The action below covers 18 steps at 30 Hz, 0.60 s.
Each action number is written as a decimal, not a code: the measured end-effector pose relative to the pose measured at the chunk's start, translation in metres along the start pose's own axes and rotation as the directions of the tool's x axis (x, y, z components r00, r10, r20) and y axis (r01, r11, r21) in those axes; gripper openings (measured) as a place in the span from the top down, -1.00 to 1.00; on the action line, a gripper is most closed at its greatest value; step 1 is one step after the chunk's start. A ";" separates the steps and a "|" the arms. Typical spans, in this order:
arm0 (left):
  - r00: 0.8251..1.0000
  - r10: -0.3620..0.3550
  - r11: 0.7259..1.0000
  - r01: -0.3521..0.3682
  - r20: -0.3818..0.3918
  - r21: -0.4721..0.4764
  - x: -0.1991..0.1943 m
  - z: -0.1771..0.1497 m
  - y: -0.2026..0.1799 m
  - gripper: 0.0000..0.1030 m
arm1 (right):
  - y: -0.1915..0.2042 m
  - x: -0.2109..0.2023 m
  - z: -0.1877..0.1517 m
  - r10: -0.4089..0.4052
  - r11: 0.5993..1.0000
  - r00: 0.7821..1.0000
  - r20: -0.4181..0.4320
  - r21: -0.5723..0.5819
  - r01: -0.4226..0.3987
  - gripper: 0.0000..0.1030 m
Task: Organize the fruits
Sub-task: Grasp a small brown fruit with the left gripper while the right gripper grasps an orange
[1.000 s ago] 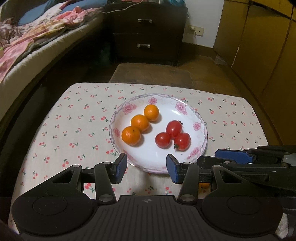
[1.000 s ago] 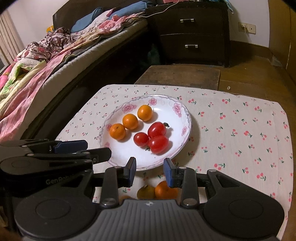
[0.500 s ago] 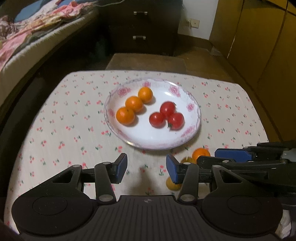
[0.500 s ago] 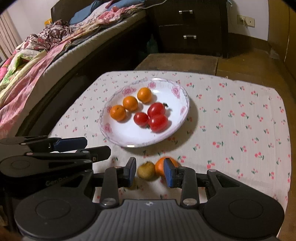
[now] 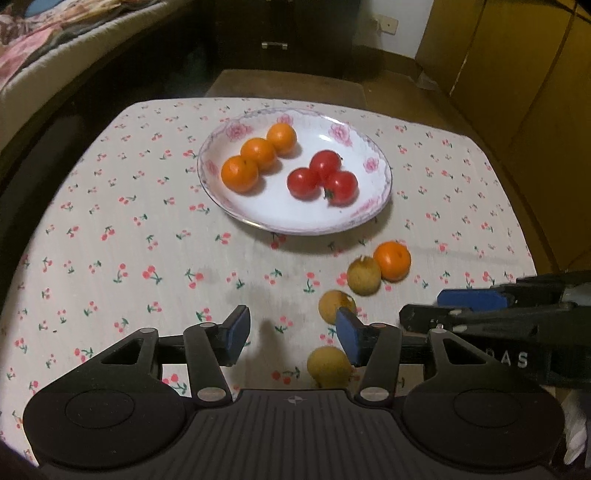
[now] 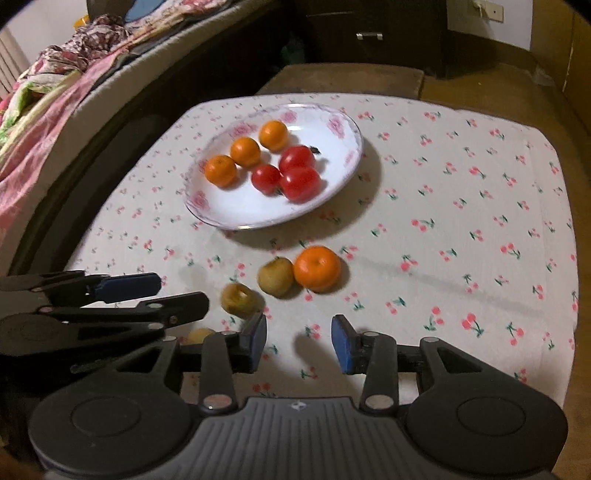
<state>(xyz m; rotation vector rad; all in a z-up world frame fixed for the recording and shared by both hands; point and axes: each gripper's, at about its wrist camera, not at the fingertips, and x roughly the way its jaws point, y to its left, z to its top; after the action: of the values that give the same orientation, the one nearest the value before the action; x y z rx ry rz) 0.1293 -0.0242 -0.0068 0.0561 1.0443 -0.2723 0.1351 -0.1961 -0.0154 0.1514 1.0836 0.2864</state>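
Observation:
A white floral plate (image 5: 365, 218) (image 6: 343, 158) holds three oranges (image 5: 258, 152) (image 6: 244, 151) and three red tomatoes (image 5: 323, 179) (image 6: 291, 173). On the cloth nearer me lie a loose orange (image 5: 392, 260) (image 6: 317, 268) and three yellow-brown fruits (image 5: 364, 276) (image 6: 276, 277), one partly hidden by my left finger. My left gripper (image 5: 291, 334) is open and empty above the cloth. My right gripper (image 6: 299, 341) is open and empty, nearer than the loose orange.
The table wears a cherry-print cloth (image 5: 129, 240) (image 6: 461, 221). A bed with bedding (image 6: 48, 96) runs along the left. A dark drawer cabinet (image 5: 277, 33) and a low wooden stool (image 6: 343, 77) stand behind the table. Yellow cupboards (image 5: 517, 74) are at the right.
Both grippers have pulled back and up from the plate. The loose orange and yellow-brown fruits, first hidden below the fingers, have come into view.

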 end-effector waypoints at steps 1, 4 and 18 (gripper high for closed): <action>1.000 0.002 1.000 -0.002 -0.005 0.005 0.001 -0.002 -0.001 -0.16 | -0.001 0.000 0.000 -0.007 1.000 1.000 -0.003 -0.002 0.007 0.25; 1.000 0.009 1.000 -0.008 -0.026 0.020 0.007 -0.007 -0.005 -0.16 | -0.003 0.000 -0.001 -0.015 1.000 1.000 -0.007 0.002 0.015 0.25; 0.998 -0.035 0.998 0.037 -0.056 0.043 0.014 -0.016 -0.018 -0.14 | -0.008 0.001 0.003 -0.025 0.999 1.000 0.001 0.020 0.025 0.24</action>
<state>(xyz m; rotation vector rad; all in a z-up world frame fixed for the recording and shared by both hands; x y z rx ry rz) 0.1179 -0.0415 -0.0252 0.0845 1.0951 -0.3278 0.1393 -0.2032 -0.0175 0.1558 1.0868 0.2525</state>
